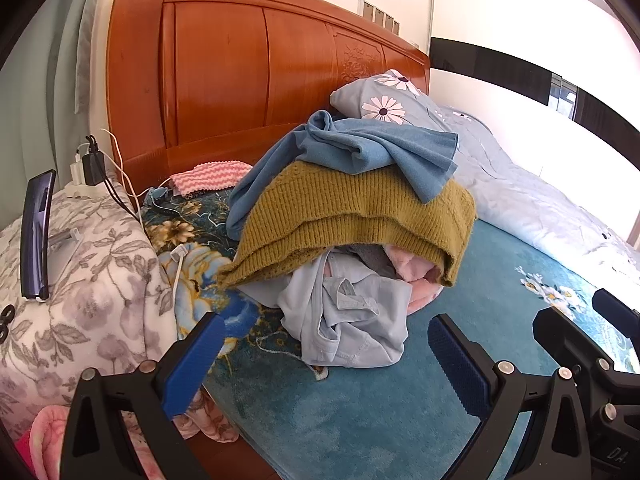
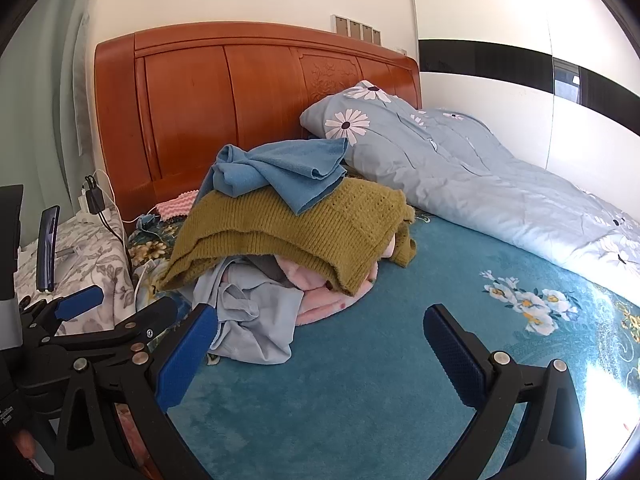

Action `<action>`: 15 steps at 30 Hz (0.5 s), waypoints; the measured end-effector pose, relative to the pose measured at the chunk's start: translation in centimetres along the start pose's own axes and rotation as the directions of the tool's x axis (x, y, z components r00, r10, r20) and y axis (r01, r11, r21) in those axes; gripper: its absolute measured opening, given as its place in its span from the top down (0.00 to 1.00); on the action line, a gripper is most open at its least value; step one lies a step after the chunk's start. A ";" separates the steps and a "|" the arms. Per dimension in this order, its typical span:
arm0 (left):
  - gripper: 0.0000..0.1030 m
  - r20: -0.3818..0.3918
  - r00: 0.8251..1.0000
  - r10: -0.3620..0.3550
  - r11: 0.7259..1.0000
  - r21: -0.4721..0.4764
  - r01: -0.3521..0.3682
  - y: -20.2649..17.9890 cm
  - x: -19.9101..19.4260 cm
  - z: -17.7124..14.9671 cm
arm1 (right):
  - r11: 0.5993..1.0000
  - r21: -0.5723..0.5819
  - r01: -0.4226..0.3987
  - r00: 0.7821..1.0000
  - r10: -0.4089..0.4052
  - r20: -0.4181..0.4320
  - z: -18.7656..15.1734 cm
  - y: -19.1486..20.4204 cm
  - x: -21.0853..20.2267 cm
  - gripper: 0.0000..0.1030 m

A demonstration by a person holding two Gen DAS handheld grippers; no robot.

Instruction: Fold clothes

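Your clothes sit in one heap (image 1: 344, 236) on the teal bedspread (image 1: 360, 408), in front of the headboard (image 1: 224, 80) and toward its right half. On top lies a crumpled blue top (image 1: 360, 148). Under it a mustard knit (image 1: 352, 220) lies doubled over on itself, though its edges are uneven and one corner trails off. Beneath the knit a pale blue shirt (image 1: 352, 320) spills forward in a bunch, with something pink and fleecy (image 1: 416, 276) and a bit of grey beside it.

By my reading, nothing in the heap shows a neat, finished fold, and no tidy stack lies anywhere else in view near the headboard. The knit's doubling could be a rough fold or just how it landed; you cannot settle that from here. So the heap as a whole looks like work left to do.

Your left gripper (image 1: 320, 364) hangs just in front of the heap, fingers spread wide and holding nothing. Your right gripper (image 2: 320, 344) hangs beside it, further from the headboard's left end, fingers likewise spread and empty, over bare bedspread with the shirt near its left finger.
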State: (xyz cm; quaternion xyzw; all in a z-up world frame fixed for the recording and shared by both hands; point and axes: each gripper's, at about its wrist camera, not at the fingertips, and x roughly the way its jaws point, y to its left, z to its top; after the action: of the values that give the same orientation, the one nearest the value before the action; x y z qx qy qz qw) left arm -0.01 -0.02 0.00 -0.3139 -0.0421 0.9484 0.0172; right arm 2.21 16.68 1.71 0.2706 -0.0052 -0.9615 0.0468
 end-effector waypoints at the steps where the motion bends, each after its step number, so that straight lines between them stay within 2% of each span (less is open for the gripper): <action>1: 0.00 0.000 1.000 0.000 1.000 -0.001 0.000 0.0 0.0 0.0 | 1.000 0.001 0.000 1.000 0.000 0.001 0.0 0.0 0.0 0.00; 15: 0.00 0.009 1.000 0.007 1.000 -0.001 -0.007 0.3 -0.2 0.1 | 1.000 0.003 0.002 1.000 -0.002 -0.004 -0.1 0.3 -0.1 0.00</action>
State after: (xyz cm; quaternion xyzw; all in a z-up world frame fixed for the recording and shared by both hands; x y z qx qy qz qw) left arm 0.08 -0.32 0.12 -0.3097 -0.0418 0.9498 0.0136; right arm 2.35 16.38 1.64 0.2724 -0.0063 -0.9611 0.0456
